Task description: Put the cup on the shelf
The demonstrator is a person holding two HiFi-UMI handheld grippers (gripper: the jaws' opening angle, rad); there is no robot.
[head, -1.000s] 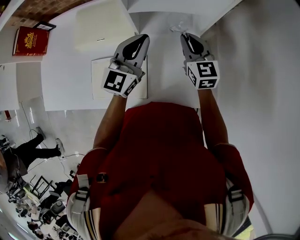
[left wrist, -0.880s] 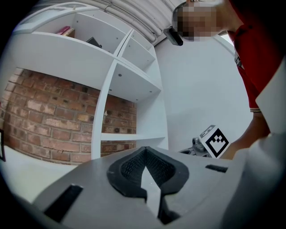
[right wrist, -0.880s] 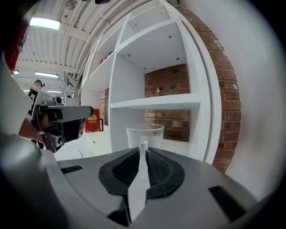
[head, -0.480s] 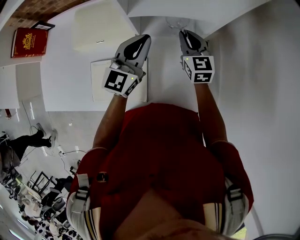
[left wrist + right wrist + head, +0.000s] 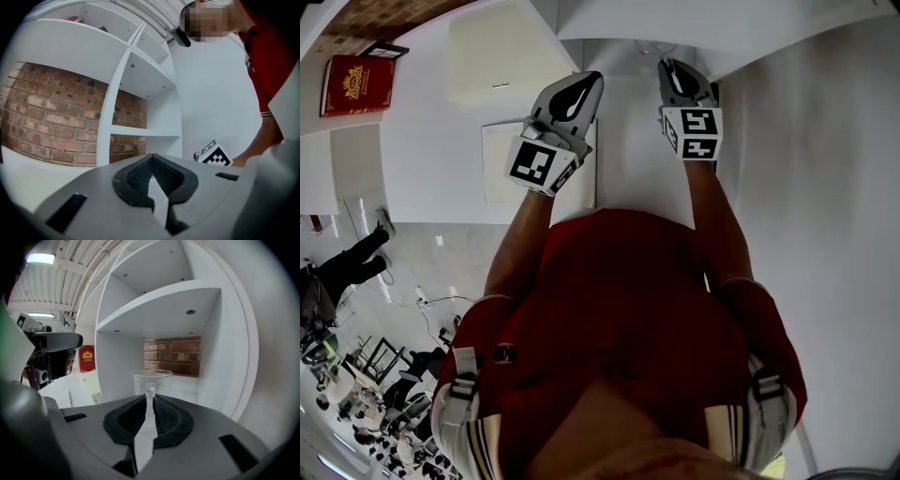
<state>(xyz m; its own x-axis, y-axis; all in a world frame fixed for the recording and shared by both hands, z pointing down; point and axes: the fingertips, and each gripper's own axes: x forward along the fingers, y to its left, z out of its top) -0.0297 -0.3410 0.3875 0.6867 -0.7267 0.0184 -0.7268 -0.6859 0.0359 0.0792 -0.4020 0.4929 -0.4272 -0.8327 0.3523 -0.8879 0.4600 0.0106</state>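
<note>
Clear cup (image 5: 160, 379) btwn right tongs (image 5: 149, 397): plain in right gripper view, faint overhead

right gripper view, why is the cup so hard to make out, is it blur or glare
Right gripper view: sharp, no glare; the cup is clear and seen against the white shelf, so little but its rim shows; the wide lens bows the shelf edges. Head view: the cup is only a faint outline against the bright white shelf.

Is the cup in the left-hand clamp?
No, the clear cup is pinched in the right gripper; the left gripper holds nothing.
</note>
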